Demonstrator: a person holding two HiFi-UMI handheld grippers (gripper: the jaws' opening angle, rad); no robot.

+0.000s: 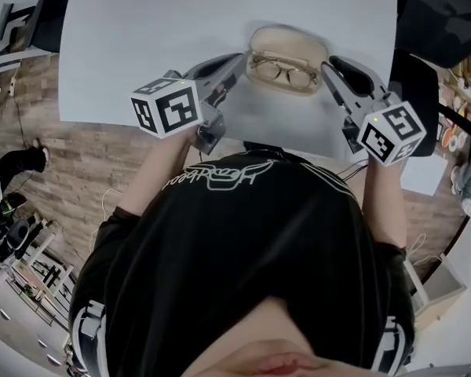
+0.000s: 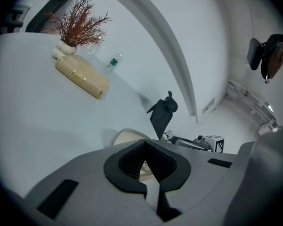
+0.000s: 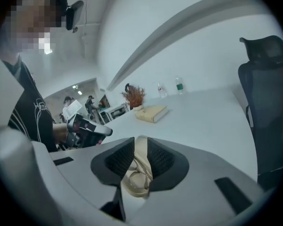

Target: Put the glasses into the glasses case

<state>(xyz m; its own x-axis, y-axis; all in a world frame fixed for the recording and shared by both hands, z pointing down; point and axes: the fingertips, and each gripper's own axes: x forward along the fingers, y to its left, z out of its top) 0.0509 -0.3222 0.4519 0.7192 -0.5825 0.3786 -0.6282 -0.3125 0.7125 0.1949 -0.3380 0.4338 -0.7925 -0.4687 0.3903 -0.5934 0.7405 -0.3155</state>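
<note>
An open beige glasses case (image 1: 287, 45) lies on the white table (image 1: 141, 45), with the thin-rimmed glasses (image 1: 281, 72) lying in its near half. My left gripper (image 1: 237, 60) rests at the case's left end; in the left gripper view its pads (image 2: 148, 171) are shut together, with only a sliver of the case (image 2: 127, 136) showing past them. My right gripper (image 1: 328, 69) is at the case's right end. In the right gripper view a beige edge of the case (image 3: 140, 149) fills the narrow gap of that gripper (image 3: 137, 166), and the glasses (image 3: 136, 179) show below it.
Farther back on the table are a beige book (image 2: 82, 76), a dried plant in a white vase (image 2: 78, 25) and a small bottle (image 2: 114, 61). A black office chair (image 3: 266, 102) stands at the table's right. The table's near edge (image 1: 243, 136) runs just below the grippers.
</note>
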